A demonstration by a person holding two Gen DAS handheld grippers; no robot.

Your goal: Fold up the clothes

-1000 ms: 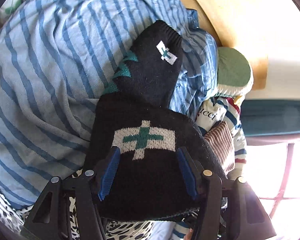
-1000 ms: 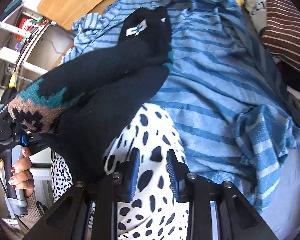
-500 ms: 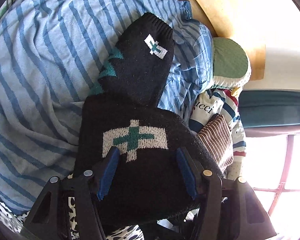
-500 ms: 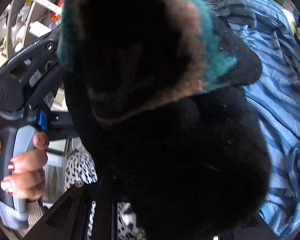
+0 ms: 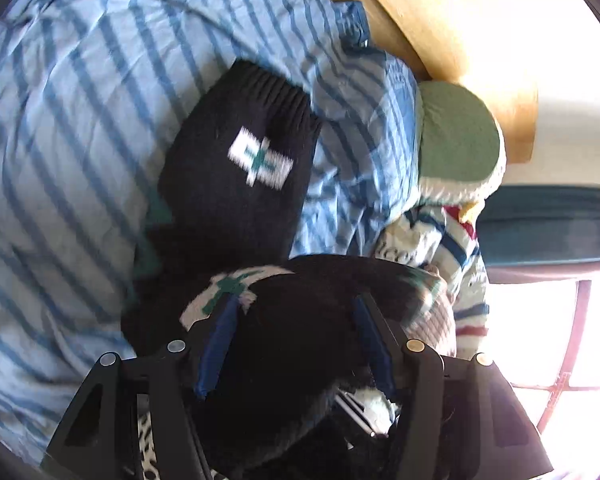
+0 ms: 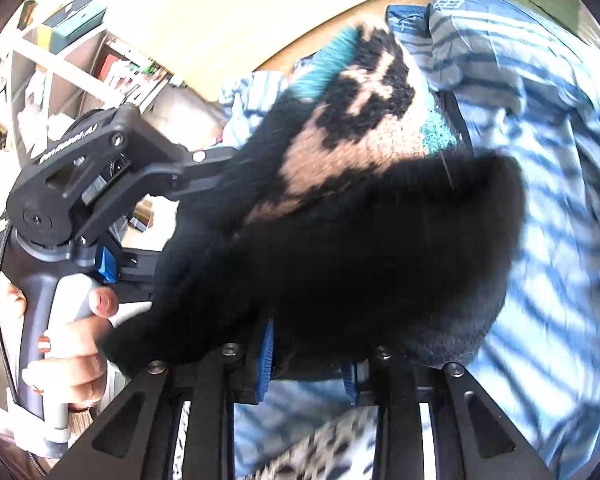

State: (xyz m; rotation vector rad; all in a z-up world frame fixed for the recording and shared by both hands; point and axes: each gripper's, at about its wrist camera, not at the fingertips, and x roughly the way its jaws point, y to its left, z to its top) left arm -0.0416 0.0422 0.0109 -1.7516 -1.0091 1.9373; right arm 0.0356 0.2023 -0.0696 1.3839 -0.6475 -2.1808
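**Black sweater gets flipped over**

The black sweater (image 5: 236,168) lies on the blue striped blanket (image 5: 60,120), near end lifted. Left gripper (image 5: 296,340) has its jaws wide w/ knit bunched between; pinched or not, can't tell. Right gripper (image 6: 308,360) has a fold between narrow jaws, prob. to swing it over. A sec ago the sweater lay flat w/ its cross patch showing; now it's curled up.

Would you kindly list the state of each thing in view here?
Sweater: partly folded, sleeve on the striped sheet.
Left claw: fingers wide apart, sweater between them, grip unclear.
Right claw: fingers apart, sweater draped over, grip unclear.
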